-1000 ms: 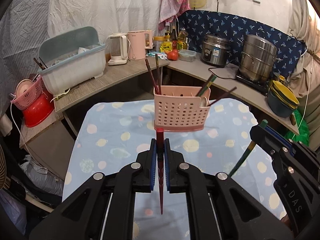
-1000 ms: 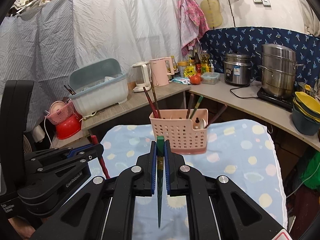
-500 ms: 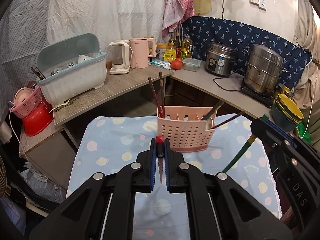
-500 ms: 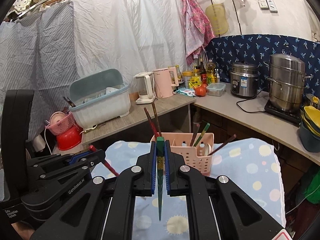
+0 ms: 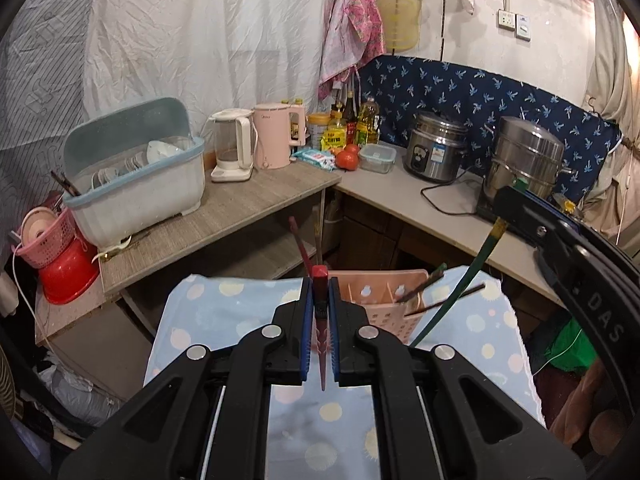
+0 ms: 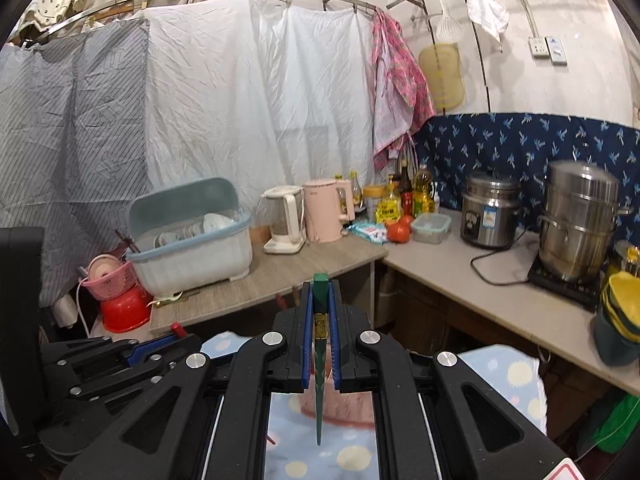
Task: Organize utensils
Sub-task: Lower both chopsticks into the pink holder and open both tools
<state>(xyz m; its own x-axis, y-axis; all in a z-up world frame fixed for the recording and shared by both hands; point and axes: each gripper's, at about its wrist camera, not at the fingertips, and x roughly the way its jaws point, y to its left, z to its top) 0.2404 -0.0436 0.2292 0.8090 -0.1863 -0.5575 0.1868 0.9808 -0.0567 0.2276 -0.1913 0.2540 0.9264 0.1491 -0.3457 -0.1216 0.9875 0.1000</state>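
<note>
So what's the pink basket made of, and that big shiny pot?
The pink basket looks like matte plastic: one even colour, moulded holes and dividers. The big pot looks like polished steel, as it mirrors the light. Neither is certain from looks alone.

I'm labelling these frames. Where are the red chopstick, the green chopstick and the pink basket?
red chopstick (image 5: pixel 320 280), left wrist view, its square top end.
green chopstick (image 6: pixel 320 292), right wrist view, its upper shaft.
pink basket (image 5: pixel 376 292), left wrist view, its inner back wall.
</note>
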